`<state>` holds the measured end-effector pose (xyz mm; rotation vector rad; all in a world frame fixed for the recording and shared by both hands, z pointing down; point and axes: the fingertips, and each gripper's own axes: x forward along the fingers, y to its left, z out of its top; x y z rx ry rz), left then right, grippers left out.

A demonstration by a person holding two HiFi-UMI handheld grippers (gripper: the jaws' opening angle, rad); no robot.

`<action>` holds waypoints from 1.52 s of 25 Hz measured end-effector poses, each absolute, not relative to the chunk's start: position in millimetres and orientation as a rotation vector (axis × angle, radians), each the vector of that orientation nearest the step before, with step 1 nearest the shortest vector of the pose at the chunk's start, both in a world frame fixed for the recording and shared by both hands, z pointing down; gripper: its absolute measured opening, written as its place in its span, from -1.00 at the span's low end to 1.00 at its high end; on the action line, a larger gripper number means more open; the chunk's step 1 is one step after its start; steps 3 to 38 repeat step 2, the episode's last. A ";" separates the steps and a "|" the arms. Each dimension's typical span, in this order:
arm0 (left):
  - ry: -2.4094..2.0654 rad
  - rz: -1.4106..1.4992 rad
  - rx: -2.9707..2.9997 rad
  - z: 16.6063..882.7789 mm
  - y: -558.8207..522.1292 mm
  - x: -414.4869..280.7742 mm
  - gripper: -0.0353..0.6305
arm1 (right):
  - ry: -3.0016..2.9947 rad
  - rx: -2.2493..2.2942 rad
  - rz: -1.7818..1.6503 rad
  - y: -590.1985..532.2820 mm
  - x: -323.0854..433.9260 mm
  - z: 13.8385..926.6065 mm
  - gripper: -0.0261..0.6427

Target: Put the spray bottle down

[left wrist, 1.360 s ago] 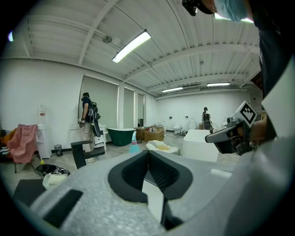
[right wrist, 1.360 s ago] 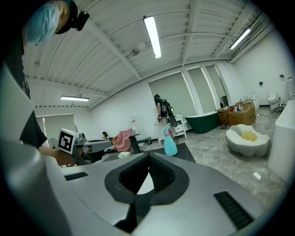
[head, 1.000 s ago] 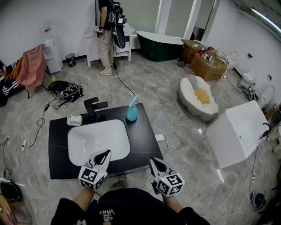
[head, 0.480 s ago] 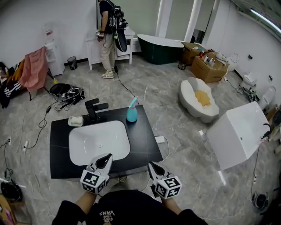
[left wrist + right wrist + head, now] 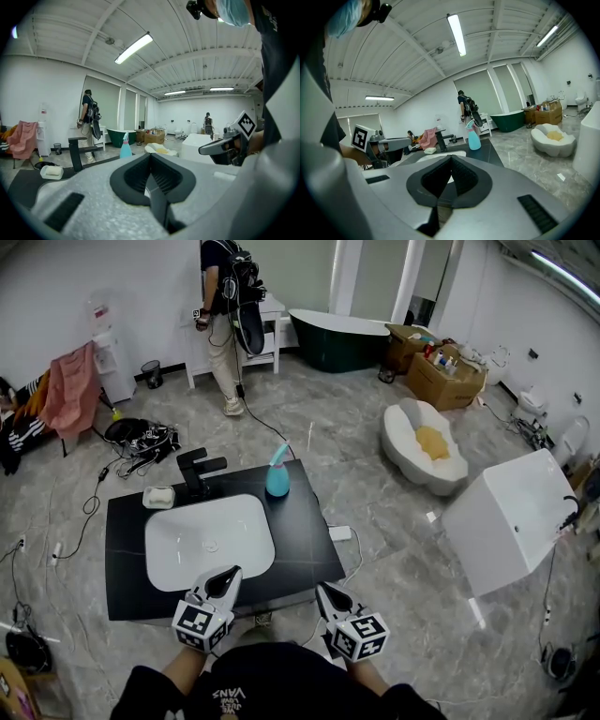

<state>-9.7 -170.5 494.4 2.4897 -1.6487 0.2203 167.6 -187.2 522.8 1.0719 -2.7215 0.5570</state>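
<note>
Head view showed the spray bottle [image 5: 277,476] standing upright at upper centre of the bench [image 5: 305,549], just beyond the sink [image 5: 208,540]. Left gripper [image 5: 225,579] and right gripper [image 5: 327,593], at lower centre and well apart from the bottle, had jaws pressed together on nothing, though the right's seam was less distinct. Judged: placement looked complete, and any withdrawal should avoid sweeping towards the bottle.

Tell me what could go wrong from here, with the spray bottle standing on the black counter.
1. The spray bottle stands upright near the far edge of the counter; a bump there could tip it off onto the floor.
2. A cable trails over the floor just behind that edge, so anyone walking round might trip on it.
</note>
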 end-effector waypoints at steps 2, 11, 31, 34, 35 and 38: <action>-1.647 0.223 2.494 493.4 -172.6 -4.9 -0.83 | -2.723 1.071 0.554 -188.9 171.6 521.8 -0.92; -1.647 0.223 2.494 493.4 -172.6 -4.9 -0.83 | -2.723 1.071 0.554 -188.9 171.6 521.8 -0.92; -1.647 0.223 2.494 493.4 -172.6 -4.9 -0.83 | -2.723 1.071 0.554 -188.9 171.6 521.8 -0.92; -1.647 0.223 2.494 493.4 -172.6 -4.9 -0.83 | -2.723 1.071 0.554 -188.9 171.6 521.8 -0.92; -1.647 0.223 2.494 493.4 -172.6 -4.9 -0.83 | -2.723 1.071 0.554 -188.9 171.6 521.8 -0.92; -1.647 0.223 2.494 493.4 -172.6 -4.9 -0.83 | -2.723 1.071 0.554 -188.9 171.6 521.8 -0.92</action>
